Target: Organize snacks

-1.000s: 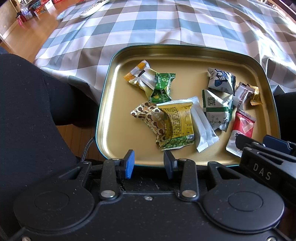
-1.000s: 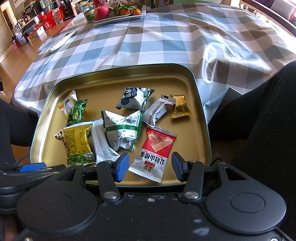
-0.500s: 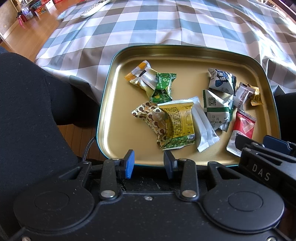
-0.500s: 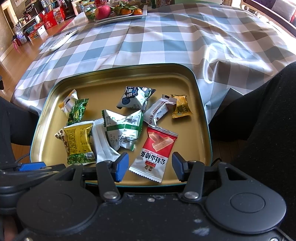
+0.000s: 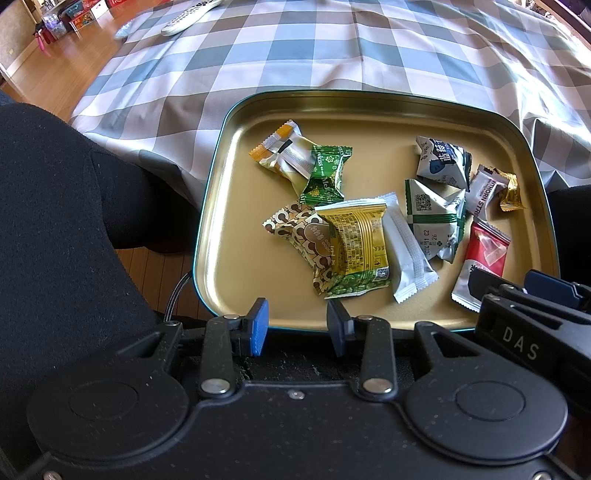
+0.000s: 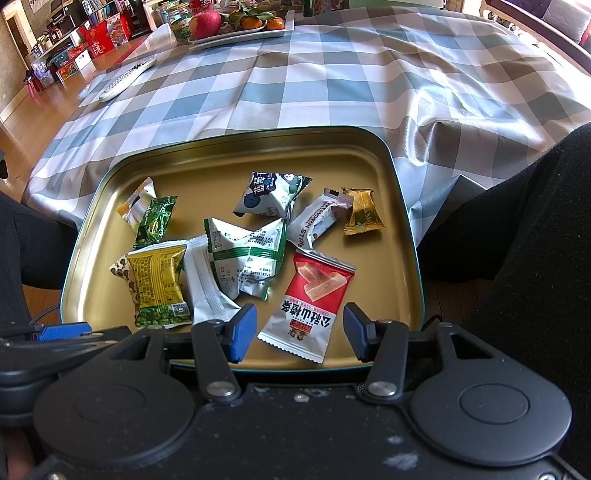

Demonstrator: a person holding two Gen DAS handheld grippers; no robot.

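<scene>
While sunlight falls across a checked cloth: a gold tray [image 5: 236, 266] of wrapped snacks is seen at the near edge of the tabletop [image 6: 332, 85], between two dark-clad legs.

Snacks: ten or so packets are scattered loose in the tray, some overlapping. A yellow packet [image 5: 356, 245] lies on a brown patterned one [image 5: 295, 229] and against a white sachet [image 5: 406, 251]. A green sweet [image 5: 325, 179] overlaps an orange-ended wrapper [image 5: 280, 153]. A red packet [image 6: 314, 299] lies nearest the right side, and a small gold sweet [image 6: 362, 216] touches a white bar wrapper [image 6: 314, 225].

Left tool [image 5: 297, 325]: held low at the tray's near rim, its jaws partly apart and empty, in line with the yellow packet.

Right tool [image 6: 299, 332]: held at the same rim, spread wider, with nothing gripped; the red packet's lower end lies between its fingers in the picture.

Step in hand: no sorted order is visible. The scatter would fit packets gathered into the tray as well as packets awaiting removal, so the stage cannot be settled.

Next move: any pick would call for one thin wrapper to be closed on without its neighbours being dragged.

Views: a fruit plate [image 6: 240, 26] and a jar are shown only by the right view; a remote control [image 6: 127, 79] appears in both. The brown patterned packet is shown far more fully by the left.
</scene>
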